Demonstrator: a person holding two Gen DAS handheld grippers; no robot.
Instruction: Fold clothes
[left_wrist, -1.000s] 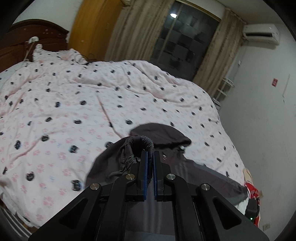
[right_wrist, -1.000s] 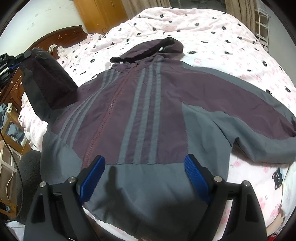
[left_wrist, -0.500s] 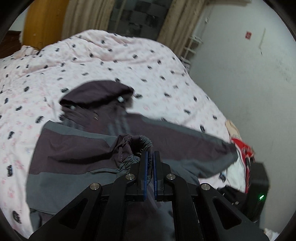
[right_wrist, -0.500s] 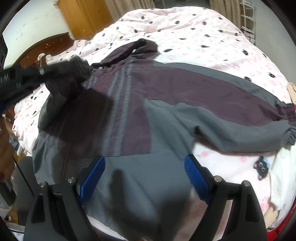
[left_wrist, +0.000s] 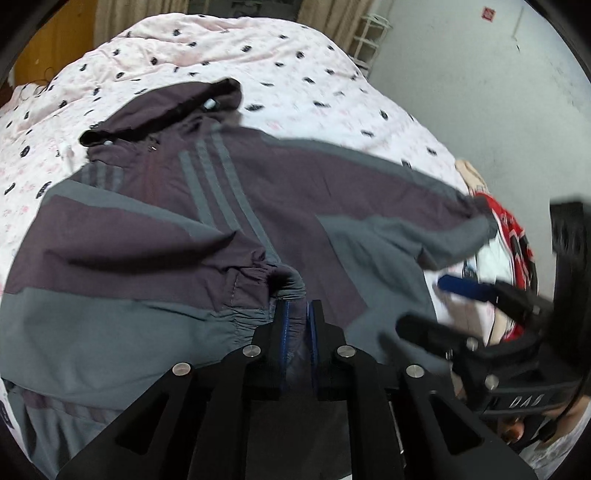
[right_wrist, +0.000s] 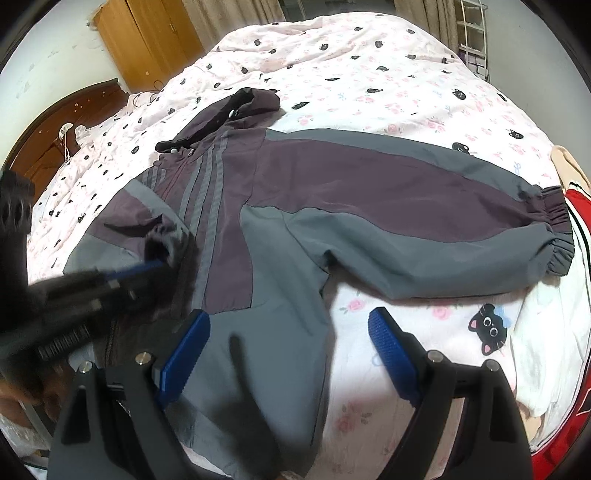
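Jacket (right_wrist: 295, 206) lies front-up on the bed (right_wrist: 369, 74), one sleeve (left_wrist: 110, 266) folded across the chest, the other (right_wrist: 424, 221) outstretched. Risk: slick fabric may slide, undoing the fold. Left gripper (left_wrist: 297, 314) is clamped on the folded sleeve's cuff (left_wrist: 284, 284). Right gripper (right_wrist: 288, 339) hovers wide open, empty, above the hem.

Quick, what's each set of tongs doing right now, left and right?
Left tongs: shut on the jacket's sleeve cuff.
Right tongs: open, holding nothing, above the jacket hem.

The jacket (right_wrist: 303, 206) lies spread on the bed (right_wrist: 369, 74), hood (right_wrist: 229, 110) toward the headboard (right_wrist: 55, 147).
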